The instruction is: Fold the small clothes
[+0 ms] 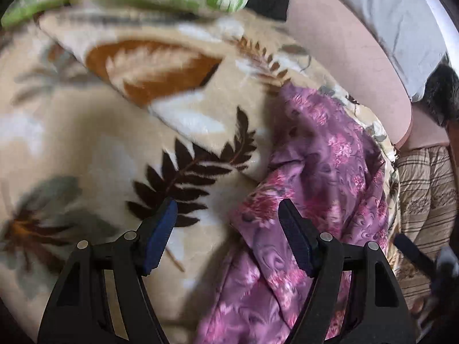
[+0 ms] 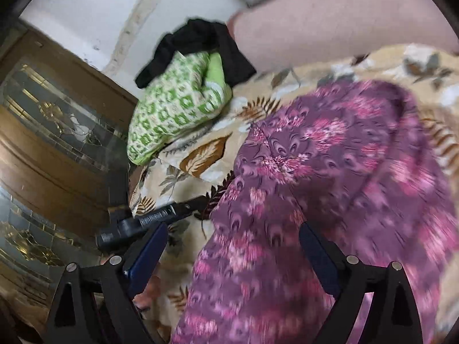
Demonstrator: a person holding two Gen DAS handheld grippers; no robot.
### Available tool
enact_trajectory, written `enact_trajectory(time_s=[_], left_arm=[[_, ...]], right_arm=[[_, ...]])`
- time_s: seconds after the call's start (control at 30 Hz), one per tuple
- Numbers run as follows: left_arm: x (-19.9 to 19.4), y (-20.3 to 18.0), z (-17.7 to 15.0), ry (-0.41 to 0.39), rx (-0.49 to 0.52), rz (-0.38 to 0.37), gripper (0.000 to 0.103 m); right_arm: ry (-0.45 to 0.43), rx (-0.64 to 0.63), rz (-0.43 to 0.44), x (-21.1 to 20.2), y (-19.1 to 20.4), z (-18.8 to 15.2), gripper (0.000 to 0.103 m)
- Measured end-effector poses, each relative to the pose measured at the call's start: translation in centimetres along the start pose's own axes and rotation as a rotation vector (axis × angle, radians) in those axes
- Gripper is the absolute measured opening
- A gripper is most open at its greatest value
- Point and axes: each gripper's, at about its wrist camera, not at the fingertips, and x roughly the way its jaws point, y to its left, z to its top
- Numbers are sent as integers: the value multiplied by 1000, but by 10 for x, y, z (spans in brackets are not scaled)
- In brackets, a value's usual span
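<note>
A purple and pink floral garment (image 1: 321,166) lies crumpled on a beige leaf-print blanket (image 1: 100,143). It also shows in the right wrist view (image 2: 330,177), filling the lower right. My left gripper (image 1: 228,226) is open just above the garment's left edge, its right finger over the cloth. My right gripper (image 2: 232,246) is open over the garment, with cloth between its jaws but not clamped. The left gripper's body (image 2: 149,220) shows at the left of the right wrist view.
A green and white patterned pillow (image 2: 178,103) lies at the far end of the blanket, with a black garment (image 2: 200,43) draped over it. A pink bolster (image 2: 344,23) lies behind. A wooden cabinet with glass panels (image 2: 51,132) stands at the left.
</note>
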Motion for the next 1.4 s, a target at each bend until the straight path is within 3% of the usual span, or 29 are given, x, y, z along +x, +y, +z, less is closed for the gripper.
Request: enact_trajectory(time_s=[0.07,0.17,0.2,0.27,0.3,0.33,0.37,0.43,0.5,0.53,0.57,0.6,0.63,0.7,0.77,0.83,0.9,0.97,1.03,1.07,1.1,1.13,1.17,1.23,1.4], left_arm=[[13,7,2,59,-44,-79,69],[15,9,6,45,-80,-105,68],[18,4,6,52,-60,-105,64],[20,-7,4,63,10,-45,56],[20,-11,2,60,42,-16,53],[20,-13,2,62,53,-5,48],[21,-13,1,70,51,0,35],[22,-12,-1,75,47,24,28],[20,-11,-1,79,32,14,15],[18,-9,-1,86,22,1,13],[12,-7,-1,78,16,14,11],[6,-6,0,62,12,23,10],[-2,-5,1,38,8,35,10],[-20,0,5,-12,-1,52,10],[-21,3,10,-14,-15,40,10],[-2,4,13,12,-11,125,10],[10,9,13,47,-24,134,15],[3,6,16,32,-18,107,17],[-10,2,17,-2,-4,82,24],[-17,-2,15,-16,7,73,38],[-23,-6,14,-31,21,69,49],[-28,-11,13,-51,45,83,49],[-33,-17,12,-72,77,115,49],[-32,-33,17,-115,145,180,50],[-16,-54,30,-73,210,146,63]], right_arm=[[39,15,-12,29,-6,22,91],[87,-10,-16,73,-6,56,88],[108,-21,-34,88,-4,65,86],[158,-13,-77,122,-5,89,69],[183,49,-98,137,-12,101,60],[189,75,-90,145,-15,110,59],[180,44,-104,151,-12,120,59],[178,43,-205,168,-17,132,60],[242,58,-170,190,-22,133,59],[253,-10,-240,199,-17,131,47],[252,-24,-295,200,-16,131,16],[247,0,-271,196,-16,132,6],[210,8,-231,184,-14,136,5],[146,-23,-280,166,-7,144,5],[125,8,-272,160,-12,149,4],[185,7,-302,184,-22,144,4],[241,15,-292,202,-30,135,4],[180,89,-209,178,-35,136,5],[85,100,-98,132,-33,134,12],[51,74,-88,113,-31,132,26],[11,51,-93,85,-32,128,63],[-24,50,-98,62,-35,124,80],[-58,51,-93,43,-39,120,90],[-78,43,-82,0,-55,110,90],[-98,88,-98,-61,-104,95,90]])
